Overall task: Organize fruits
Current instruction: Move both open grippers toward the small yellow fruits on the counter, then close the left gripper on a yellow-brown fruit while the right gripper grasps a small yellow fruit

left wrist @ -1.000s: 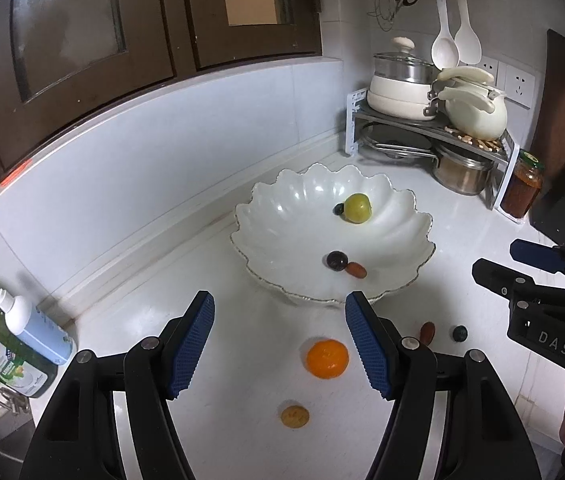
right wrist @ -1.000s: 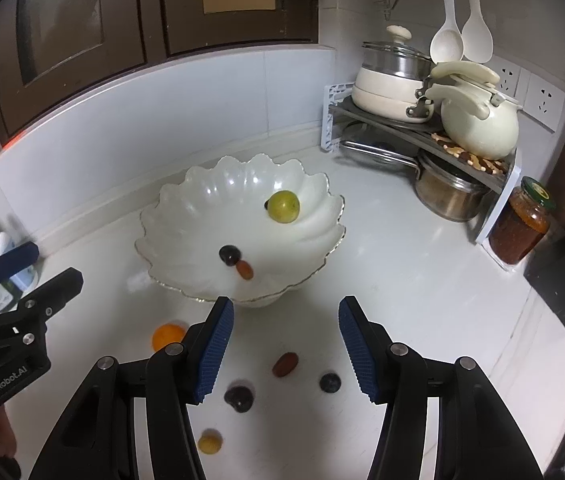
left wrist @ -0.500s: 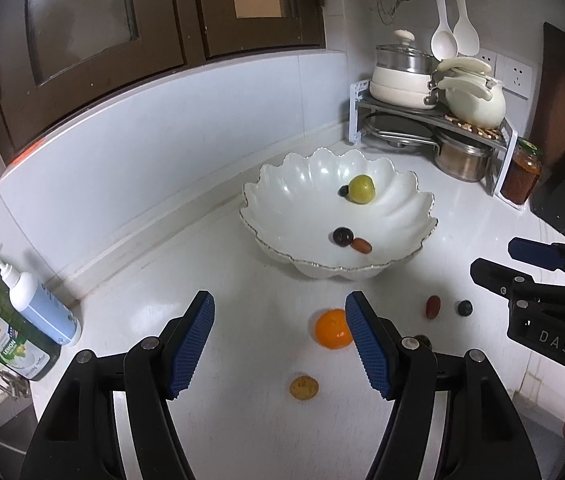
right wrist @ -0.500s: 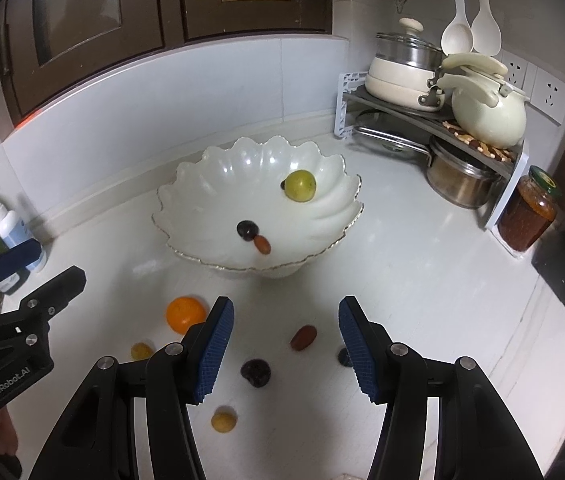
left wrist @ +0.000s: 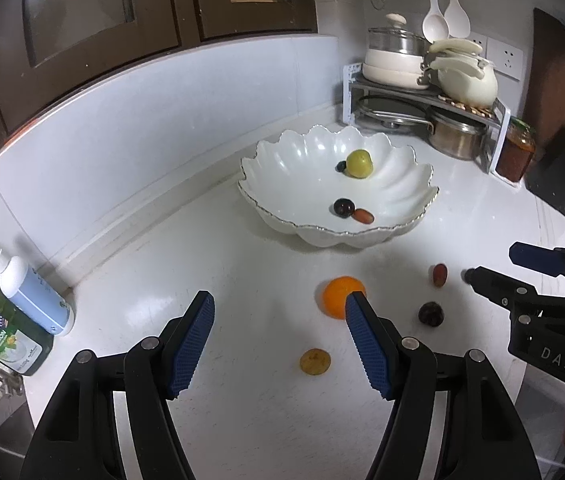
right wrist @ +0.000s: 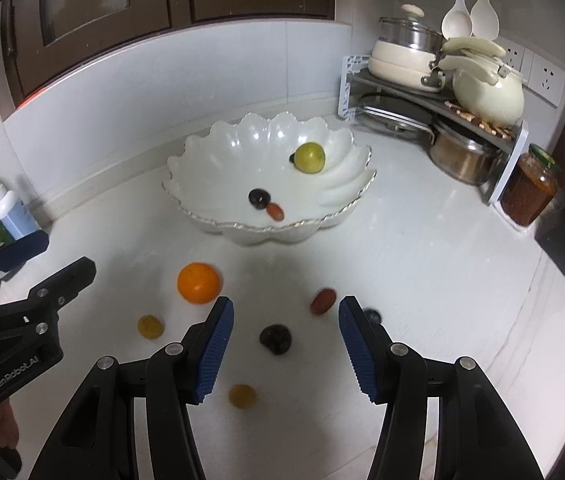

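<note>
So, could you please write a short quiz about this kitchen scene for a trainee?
1. True or false: the orange lies inside the white bowl.
2. The jaws of the right gripper are: A) open, holding nothing; B) shut on a plum; C) out of view.
3. How many fruits lie in the bowl?
Key: 1 false; 2 A; 3 four.

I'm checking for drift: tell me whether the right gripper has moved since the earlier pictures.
Yes. The right gripper has pulled back from the white bowl: in its own view the bowl sits farther off and more loose fruit shows on the counter.
</note>
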Tool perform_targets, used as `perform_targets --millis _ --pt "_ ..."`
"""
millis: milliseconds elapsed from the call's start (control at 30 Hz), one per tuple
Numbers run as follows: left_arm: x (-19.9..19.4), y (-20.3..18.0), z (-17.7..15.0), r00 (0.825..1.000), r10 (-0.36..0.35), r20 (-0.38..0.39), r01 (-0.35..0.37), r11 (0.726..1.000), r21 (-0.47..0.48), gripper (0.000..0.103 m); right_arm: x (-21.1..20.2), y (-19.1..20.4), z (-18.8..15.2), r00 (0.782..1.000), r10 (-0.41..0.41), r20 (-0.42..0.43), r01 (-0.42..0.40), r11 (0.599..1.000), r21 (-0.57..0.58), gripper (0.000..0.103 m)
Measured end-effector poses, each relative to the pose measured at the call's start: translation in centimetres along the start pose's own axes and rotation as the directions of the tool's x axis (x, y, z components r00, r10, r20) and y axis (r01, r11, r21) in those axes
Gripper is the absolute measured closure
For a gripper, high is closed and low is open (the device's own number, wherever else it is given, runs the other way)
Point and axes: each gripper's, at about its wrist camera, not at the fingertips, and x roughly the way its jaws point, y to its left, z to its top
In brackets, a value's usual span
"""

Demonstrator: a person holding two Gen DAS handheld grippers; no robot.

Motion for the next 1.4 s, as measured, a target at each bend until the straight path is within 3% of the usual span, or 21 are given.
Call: perform_targets --millis 767,1400 --pt "3.2 1.1 -3.3 0.990 -0.136 -0.020 0.138 0.987 0.089 0.036 1.5 2.5 -4.6 0.998 -0.065 -0.024 0.066 0.996 0.067 0.047" --pt "6.3 0.0 -5.6 0.976 -0.205 -0.073 0.214 0.967 0.141 0.039 3.9 3.2 -7.5 0.996 -0.060 -0.070 0.065 0.995 0.080 0.047"
